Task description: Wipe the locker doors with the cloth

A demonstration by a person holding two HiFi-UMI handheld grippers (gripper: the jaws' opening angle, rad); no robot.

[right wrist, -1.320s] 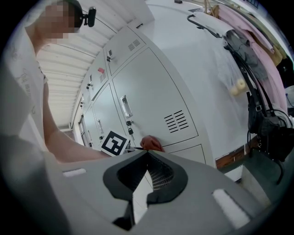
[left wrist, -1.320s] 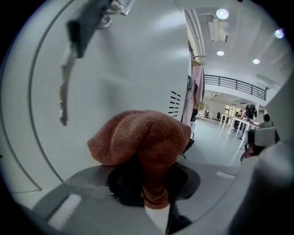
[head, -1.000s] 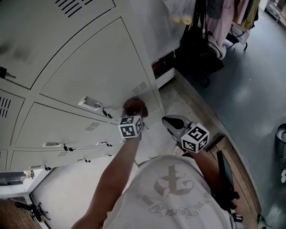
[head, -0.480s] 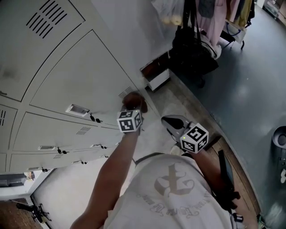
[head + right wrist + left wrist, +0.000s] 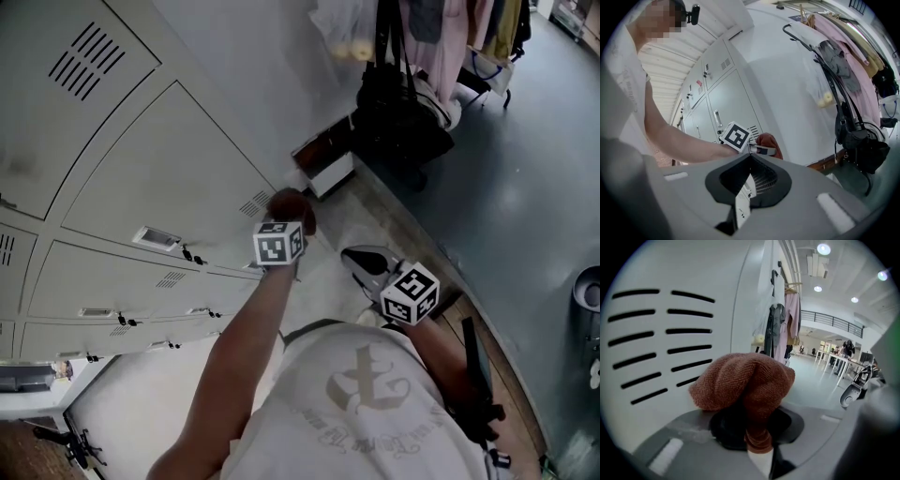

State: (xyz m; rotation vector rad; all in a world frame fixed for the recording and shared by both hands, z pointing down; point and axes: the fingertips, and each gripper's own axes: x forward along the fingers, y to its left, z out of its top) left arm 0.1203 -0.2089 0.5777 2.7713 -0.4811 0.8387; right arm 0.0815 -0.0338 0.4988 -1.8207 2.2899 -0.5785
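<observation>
A rust-brown knitted cloth (image 5: 292, 208) is pressed against a pale grey locker door (image 5: 159, 169), just right of the door's vent slots (image 5: 254, 202). My left gripper (image 5: 289, 223) is shut on the cloth, and its marker cube sits just below. In the left gripper view the cloth (image 5: 745, 380) bulges over the jaws and hides their tips, with the vent slots (image 5: 661, 343) to its left. My right gripper (image 5: 362, 259) hangs lower and to the right, away from the lockers, shut with nothing in it. From the right gripper view the cloth (image 5: 769, 141) shows beyond the left cube.
More locker doors with latches (image 5: 155, 237) run down to the left. A black bag (image 5: 403, 112) and clothes (image 5: 450, 37) hang at the wall to the right. A low brown-and-white box (image 5: 323, 159) stands at the wall's foot. A grey bin (image 5: 589, 286) is at far right.
The left gripper has carried the cloth rightwards across the door, from under the vent slots to their right side. The right gripper has stayed roughly where it was.
</observation>
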